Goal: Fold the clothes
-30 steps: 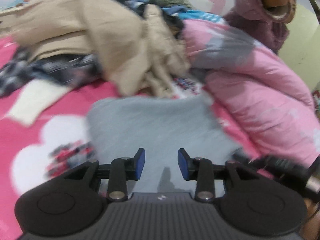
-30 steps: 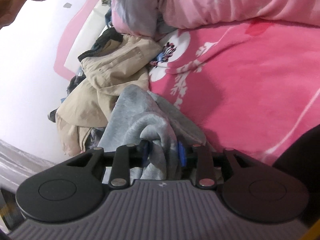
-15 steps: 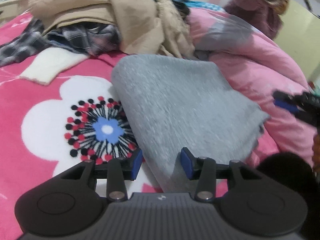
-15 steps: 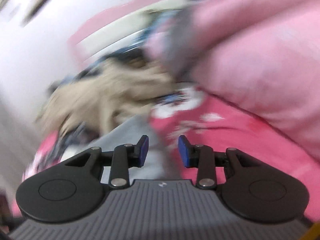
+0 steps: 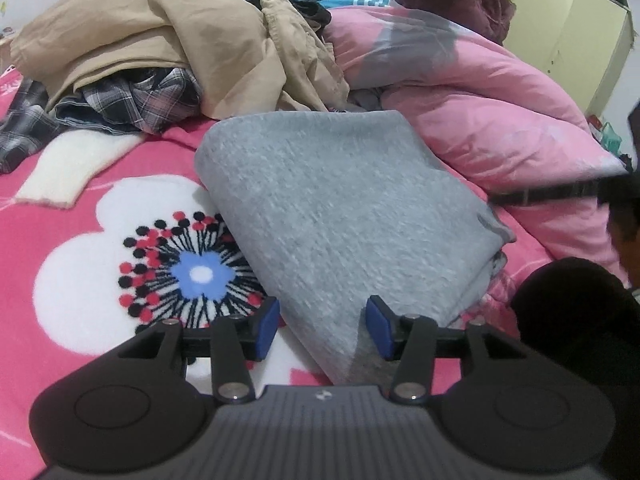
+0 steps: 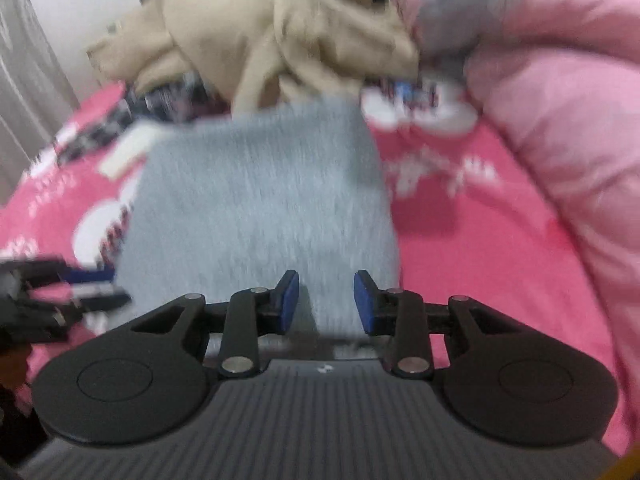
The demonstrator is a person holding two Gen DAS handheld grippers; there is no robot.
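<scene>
Progress: one grey garment (image 5: 344, 216) lies folded flat on the pink blanket (image 5: 60, 240), directly ahead of both sets of fingers. The left gripper (image 5: 322, 326) has just been opening; its jaws stand apart astride the near corner of the fold, pads clear of the cloth. The right gripper (image 6: 326, 300) is apart and holds nothing.

Remaining, by judgement: the heap of tan and plaid clothes (image 5: 192, 40) beyond the fold.

Clearance: bare blanket left of the left fingers; the pink quilt (image 5: 500, 128) crowds the fold's far right edge

bare blanket (image 5: 52, 240) left, clothes pile (image 5: 192, 40) behind
</scene>
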